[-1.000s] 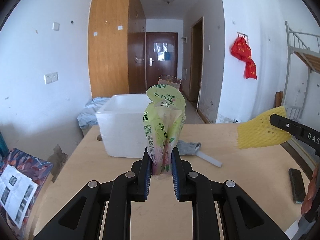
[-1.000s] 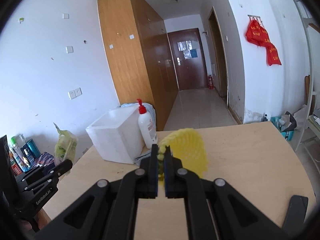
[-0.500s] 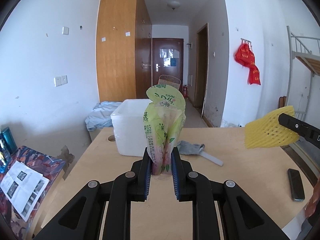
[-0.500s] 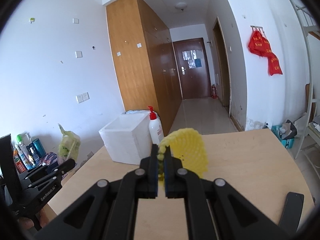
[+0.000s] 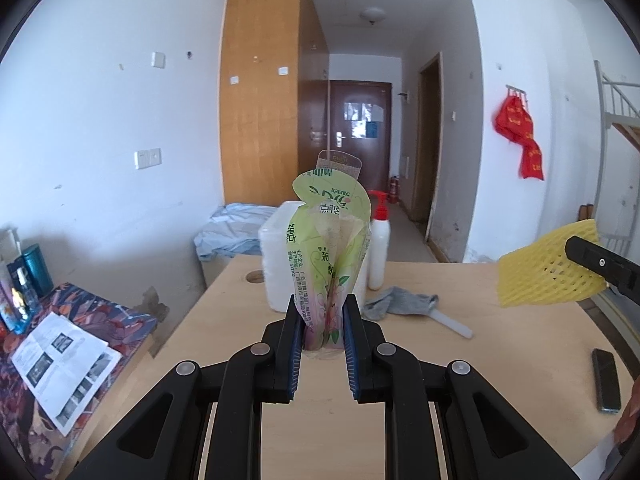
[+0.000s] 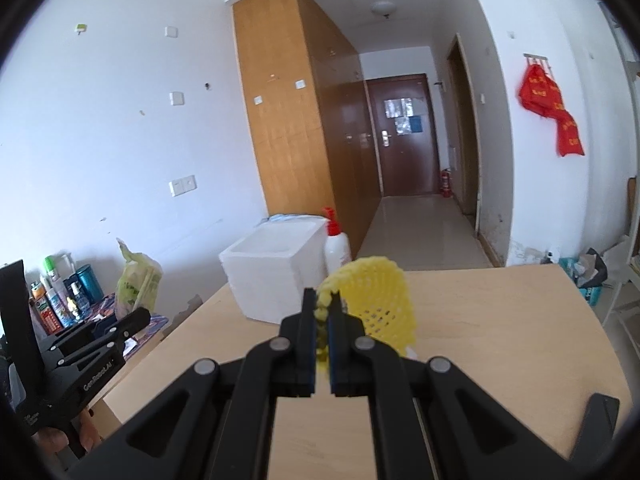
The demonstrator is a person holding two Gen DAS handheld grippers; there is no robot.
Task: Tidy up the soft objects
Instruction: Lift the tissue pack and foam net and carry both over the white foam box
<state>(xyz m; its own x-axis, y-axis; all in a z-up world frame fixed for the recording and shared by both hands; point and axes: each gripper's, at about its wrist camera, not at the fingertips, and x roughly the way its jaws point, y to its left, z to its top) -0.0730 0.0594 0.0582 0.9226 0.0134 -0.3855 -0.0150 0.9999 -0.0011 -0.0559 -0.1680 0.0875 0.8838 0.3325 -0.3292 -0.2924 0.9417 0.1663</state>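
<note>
The left gripper point(image 5: 322, 322) is clamped on the lower part of a green printed plastic bag point(image 5: 329, 248), which stands upright between the pads, above the near half of the wooden table point(image 5: 500, 364). The right gripper point(image 6: 321, 312) is closed tight on one edge of a yellow foam net sleeve point(image 6: 378, 300), held in the air above the table; the sleeve's open mesh body hangs to the right of the pads.

Objects ahead of the grippers:
- A white foam box point(image 6: 272, 266), open at the top, sits at the far left part of the table. In the left wrist view the bag hides most of it.
- A white pump bottle point(image 5: 378, 246) with a red top stands upright just beside the box, on its right.
- A grey cloth point(image 5: 400, 304) lies crumpled in front of the bottle, with a white stick-like item point(image 5: 452, 325) just beside it.
- A dark phone point(image 5: 606, 380) lies flat near the right edge of the table.

Left of the table, bottles point(image 6: 60, 294) stand on a patterned surface, with a printed paper sheet point(image 5: 60, 364) lying nearby.
</note>
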